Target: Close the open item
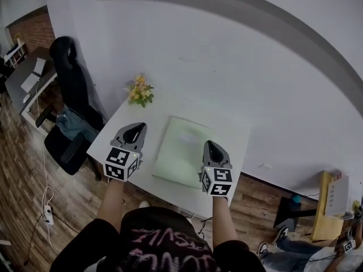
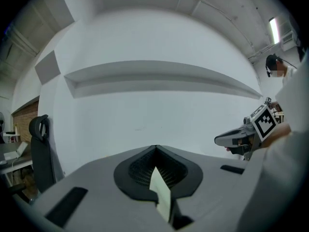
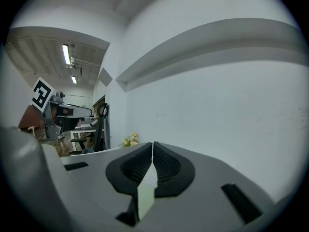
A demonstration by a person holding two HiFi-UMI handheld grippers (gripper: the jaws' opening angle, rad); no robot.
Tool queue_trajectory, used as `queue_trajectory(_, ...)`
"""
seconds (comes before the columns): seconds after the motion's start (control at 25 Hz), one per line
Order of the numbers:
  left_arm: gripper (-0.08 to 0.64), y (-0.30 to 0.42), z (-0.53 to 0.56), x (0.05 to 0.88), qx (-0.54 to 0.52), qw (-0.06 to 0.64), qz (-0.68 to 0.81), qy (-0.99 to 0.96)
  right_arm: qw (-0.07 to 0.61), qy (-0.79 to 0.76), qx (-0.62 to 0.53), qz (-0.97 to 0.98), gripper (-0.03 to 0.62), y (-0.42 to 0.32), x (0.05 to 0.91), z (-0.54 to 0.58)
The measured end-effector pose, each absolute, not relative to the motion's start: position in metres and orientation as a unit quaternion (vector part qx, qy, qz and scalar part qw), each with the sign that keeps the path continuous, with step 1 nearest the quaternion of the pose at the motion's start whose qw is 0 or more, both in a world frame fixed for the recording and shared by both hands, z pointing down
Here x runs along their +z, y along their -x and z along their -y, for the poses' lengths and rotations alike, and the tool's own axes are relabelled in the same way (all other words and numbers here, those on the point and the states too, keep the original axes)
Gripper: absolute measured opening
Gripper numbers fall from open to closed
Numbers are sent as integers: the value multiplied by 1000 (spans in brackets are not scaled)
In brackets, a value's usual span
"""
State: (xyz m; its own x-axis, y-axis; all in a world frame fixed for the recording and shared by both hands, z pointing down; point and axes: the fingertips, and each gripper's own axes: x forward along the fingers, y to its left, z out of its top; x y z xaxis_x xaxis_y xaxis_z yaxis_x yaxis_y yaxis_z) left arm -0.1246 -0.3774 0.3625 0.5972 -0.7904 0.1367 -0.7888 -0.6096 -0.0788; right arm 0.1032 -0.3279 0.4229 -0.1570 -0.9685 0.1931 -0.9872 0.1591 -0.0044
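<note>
A pale green flat item (image 1: 184, 152), like a folder or thin case, lies flat in the middle of the white table (image 1: 113, 146); no raised cover shows. My left gripper (image 1: 134, 132) hovers over the table just left of it, jaws shut and empty. To the item's right, over its near right corner, my right gripper (image 1: 211, 148) is shut too. In the left gripper view the jaws (image 2: 155, 149) meet at the tips, with a pale green sliver showing below them. The right gripper view shows the same for its jaws (image 3: 152, 145).
A small pot of yellow flowers (image 1: 140, 90) stands at the table's far left corner, also seen from the right gripper (image 3: 129, 140). A black office chair (image 1: 71, 95) stands left of the table. A white wall runs behind it. Another person's feet (image 1: 272, 248) show at the lower right.
</note>
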Motion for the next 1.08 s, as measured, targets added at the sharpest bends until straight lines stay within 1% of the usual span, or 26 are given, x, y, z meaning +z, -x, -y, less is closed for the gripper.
queue_trajectory(0.2, 14, 127, 378, 355, -77, 25, -448, 890, 71, -646, 59, 758, 25, -104, 419, 330)
queue_trajectory(0.52, 14, 126, 379, 347, -71, 28, -451, 889, 74, -647, 53, 757, 25, -114, 412, 335)
queue_trajectory(0.64, 14, 129, 381, 343, -60, 19, -454, 889, 73, -650, 49, 755, 25, -117, 408, 337)
queue_trajectory(1.08, 14, 136, 387, 331, -45, 21, -458, 887, 78, -643, 41, 760, 25, -111, 402, 341)
